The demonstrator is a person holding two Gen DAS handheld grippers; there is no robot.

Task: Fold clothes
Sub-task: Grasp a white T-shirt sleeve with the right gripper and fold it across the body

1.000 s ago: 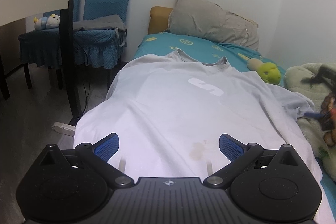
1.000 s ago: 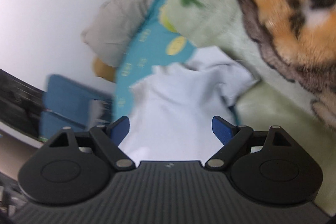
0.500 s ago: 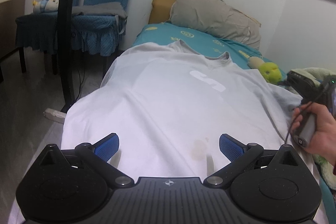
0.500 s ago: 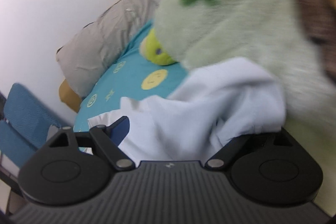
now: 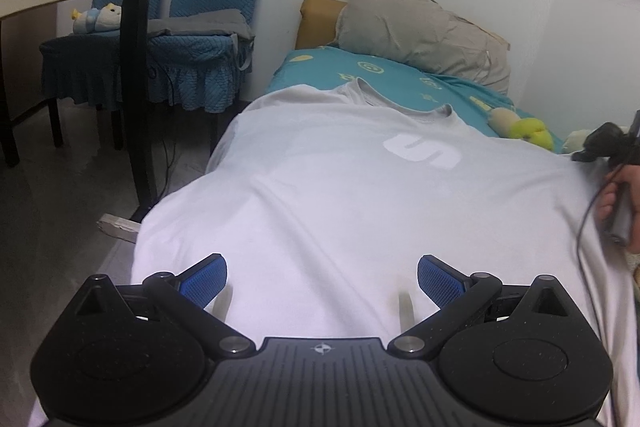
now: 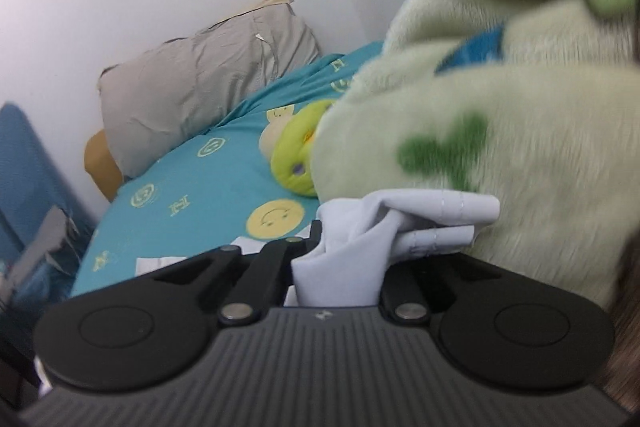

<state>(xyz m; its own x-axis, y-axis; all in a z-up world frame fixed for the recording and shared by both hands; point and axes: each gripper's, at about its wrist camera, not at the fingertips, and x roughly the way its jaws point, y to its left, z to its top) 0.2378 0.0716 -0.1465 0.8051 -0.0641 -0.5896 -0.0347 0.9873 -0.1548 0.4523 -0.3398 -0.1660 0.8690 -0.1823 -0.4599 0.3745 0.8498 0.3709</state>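
My left hand-held gripper (image 5: 322, 281) hovers with jaws apart over the hem of the white T-shirt (image 5: 340, 195) — spread flat on the bed (image 5: 400, 75); grey pillow (image 5: 420, 31) beyond.

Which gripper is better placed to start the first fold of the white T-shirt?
Right. The right gripper is shut on a bunched sleeve of the white T-shirt, ready to carry it inward. The left gripper is open over the hem, gripping nothing.

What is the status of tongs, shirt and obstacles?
Left tongs open over shirt. Right tongs shut on sleeve. Fluffy blanket crowds the sleeve.
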